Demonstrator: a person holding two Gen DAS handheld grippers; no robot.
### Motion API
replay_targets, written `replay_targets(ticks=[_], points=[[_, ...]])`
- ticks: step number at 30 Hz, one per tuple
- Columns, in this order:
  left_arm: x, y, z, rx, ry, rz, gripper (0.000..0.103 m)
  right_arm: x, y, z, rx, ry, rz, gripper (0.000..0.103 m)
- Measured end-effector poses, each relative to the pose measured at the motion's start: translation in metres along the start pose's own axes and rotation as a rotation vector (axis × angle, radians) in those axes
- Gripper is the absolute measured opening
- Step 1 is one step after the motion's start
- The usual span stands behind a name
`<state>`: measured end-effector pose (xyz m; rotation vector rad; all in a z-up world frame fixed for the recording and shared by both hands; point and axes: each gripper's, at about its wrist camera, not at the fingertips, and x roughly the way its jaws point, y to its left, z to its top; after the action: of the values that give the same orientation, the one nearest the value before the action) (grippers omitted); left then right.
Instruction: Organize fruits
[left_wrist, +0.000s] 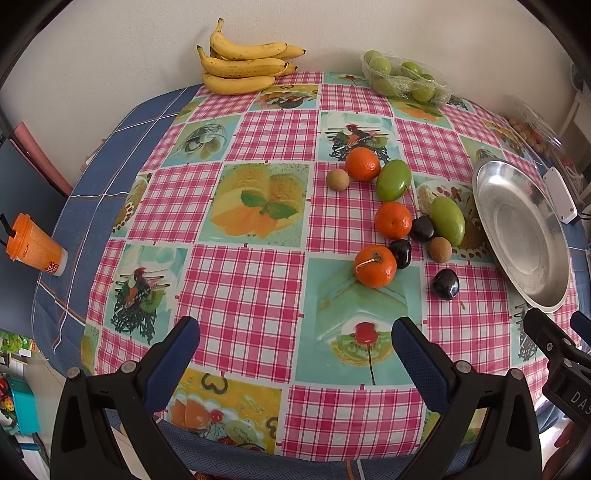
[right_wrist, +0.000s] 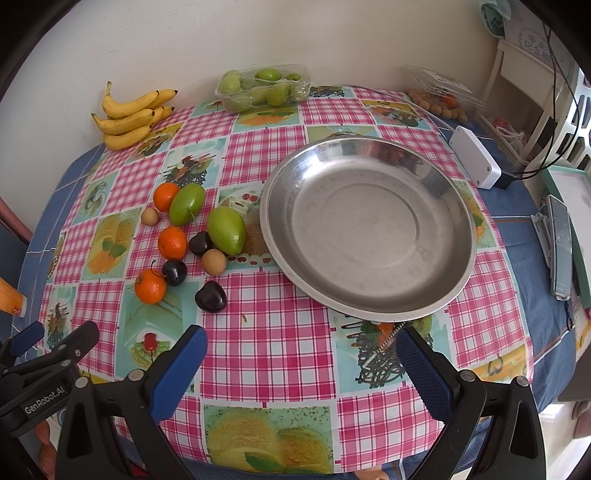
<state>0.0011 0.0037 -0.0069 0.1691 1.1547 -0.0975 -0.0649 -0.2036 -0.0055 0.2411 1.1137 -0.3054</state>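
1. The left wrist view looks from the table's (left_wrist: 258, 206) near edge toward the far wall, high and set back.
2. The right wrist view sits further right, facing likewise.
3. Both share the metal plate (right_wrist: 369, 236) and loose fruit.

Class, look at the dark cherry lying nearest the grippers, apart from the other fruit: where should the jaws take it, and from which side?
Grip the dark cherry across its rounded middle, coming from above and the near side. It lies alone on the checked tablecloth, so both flanks are free. The open right gripper is probably closer; its wide jaws would clear the fruit easily.
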Motion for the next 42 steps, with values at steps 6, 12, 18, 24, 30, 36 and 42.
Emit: replay_targets(ticks=[6, 12, 18, 24, 30, 36, 42], points=[[0.000, 0.000, 0.000, 0.000, 0.001, 0.000, 0.103, 0.000, 0.000, 0.000, 0.000, 0.001, 0.000, 0.103], [0.000, 0.000, 0.000, 0.000, 0.001, 0.000, 0.103, 0.000, 0.000, 0.000, 0.000, 0.001, 0.000, 0.103], [0.000, 0.000, -0.002, -0.001, 0.002, -0.001, 0.103, 0.000, 0.000, 0.000, -0.001, 0.002, -0.001, 0.103], [0.001, 0.000, -0.002, -0.002, 0.003, -0.002, 0.103, 0.000, 0.001, 0.000, -0.001, 0.003, 0.000, 0.103], [0.004, 0.002, -0.002, -0.010, 0.015, -0.004, 0.103, -0.001, 0.002, 0.000, -0.009, 0.000, 0.007, 0.103], [0.018, 0.015, 0.012, -0.101, 0.070, -0.048, 0.103, 0.008, 0.012, 0.000, -0.036, 0.020, 0.025, 0.103], [0.035, 0.022, 0.026, -0.158, 0.116, -0.065, 0.103, 0.022, 0.034, 0.007, -0.104, 0.054, 0.077, 0.103]])
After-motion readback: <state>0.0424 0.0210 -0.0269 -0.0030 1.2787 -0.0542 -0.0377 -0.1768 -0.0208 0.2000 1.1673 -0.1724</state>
